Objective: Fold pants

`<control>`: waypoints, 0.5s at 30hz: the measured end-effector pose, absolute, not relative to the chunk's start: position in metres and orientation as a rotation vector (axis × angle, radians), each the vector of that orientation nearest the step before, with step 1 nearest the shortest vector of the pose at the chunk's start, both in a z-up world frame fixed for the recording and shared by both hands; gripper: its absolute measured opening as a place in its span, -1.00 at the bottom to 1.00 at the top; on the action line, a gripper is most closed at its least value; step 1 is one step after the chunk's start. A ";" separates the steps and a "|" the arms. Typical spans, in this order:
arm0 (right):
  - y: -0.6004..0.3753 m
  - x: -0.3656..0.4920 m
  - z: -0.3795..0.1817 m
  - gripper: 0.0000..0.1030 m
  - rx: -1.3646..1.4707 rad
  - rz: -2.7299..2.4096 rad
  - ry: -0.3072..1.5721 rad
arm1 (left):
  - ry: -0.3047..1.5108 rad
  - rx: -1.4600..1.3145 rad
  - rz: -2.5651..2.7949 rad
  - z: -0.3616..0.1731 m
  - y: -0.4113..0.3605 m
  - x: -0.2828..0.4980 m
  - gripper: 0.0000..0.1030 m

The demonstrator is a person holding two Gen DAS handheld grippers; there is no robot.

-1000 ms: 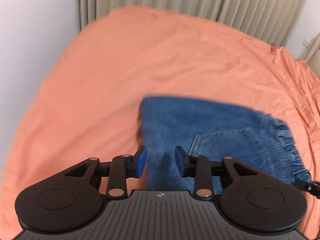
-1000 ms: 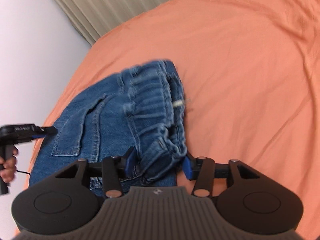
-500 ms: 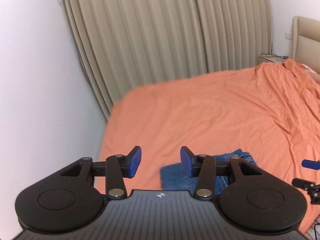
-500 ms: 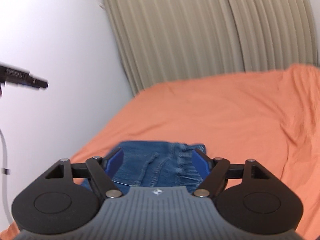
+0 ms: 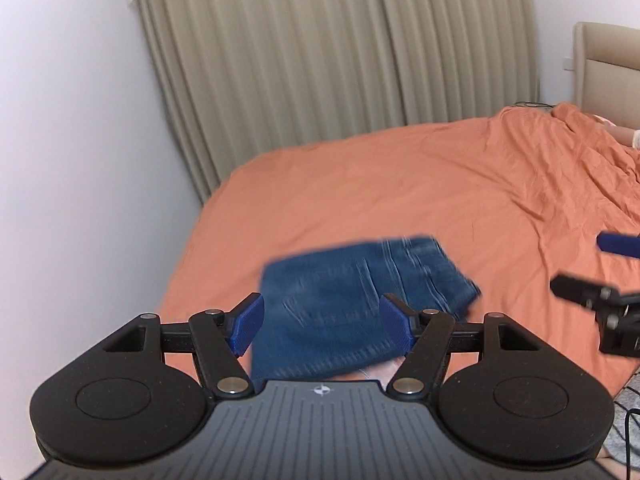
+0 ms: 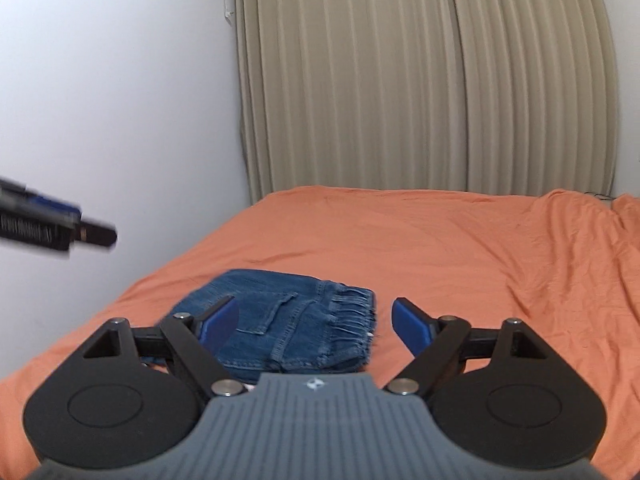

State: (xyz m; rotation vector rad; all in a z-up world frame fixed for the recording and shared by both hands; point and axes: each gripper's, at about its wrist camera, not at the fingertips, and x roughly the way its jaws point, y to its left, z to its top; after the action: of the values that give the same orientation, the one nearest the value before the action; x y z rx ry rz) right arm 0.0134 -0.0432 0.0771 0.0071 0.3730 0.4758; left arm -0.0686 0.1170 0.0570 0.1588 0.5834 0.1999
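Two grippers: both are held above the bed, holding nothing.
Left gripper [image 5: 322,326]: blue fingers spread wide apart.
Right gripper [image 6: 316,322]: fingers also spread wide apart.
Pants [image 6: 288,326]: blue jeans, folded into a small bundle, lying flat on the orange sheet [image 6: 460,248] near the bed's corner by the white wall [image 6: 120,100].
Curtain [image 6: 420,80]: beige, behind the bed.

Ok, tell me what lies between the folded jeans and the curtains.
Only bare orange bedsheet lies between the folded jeans and the curtains, clearest in the right wrist view.
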 end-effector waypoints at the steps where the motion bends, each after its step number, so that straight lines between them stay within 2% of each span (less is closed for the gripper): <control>1: -0.046 0.010 0.075 0.56 0.007 0.459 0.373 | 0.585 0.134 0.207 0.049 0.113 -0.072 0.50; 8: -0.046 0.005 0.035 0.56 0.006 0.409 0.423 | 0.634 0.054 0.258 0.011 0.093 -0.078 0.51; 15: -0.034 0.012 0.017 0.56 -0.025 0.400 0.421 | 0.681 -0.006 0.260 -0.006 0.085 -0.075 0.51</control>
State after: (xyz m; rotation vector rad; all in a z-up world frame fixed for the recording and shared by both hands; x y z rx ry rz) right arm 0.0119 -0.0341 0.0169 -0.0253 0.4210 0.3999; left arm -0.0745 0.0846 -0.0060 -0.0059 0.6812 0.2602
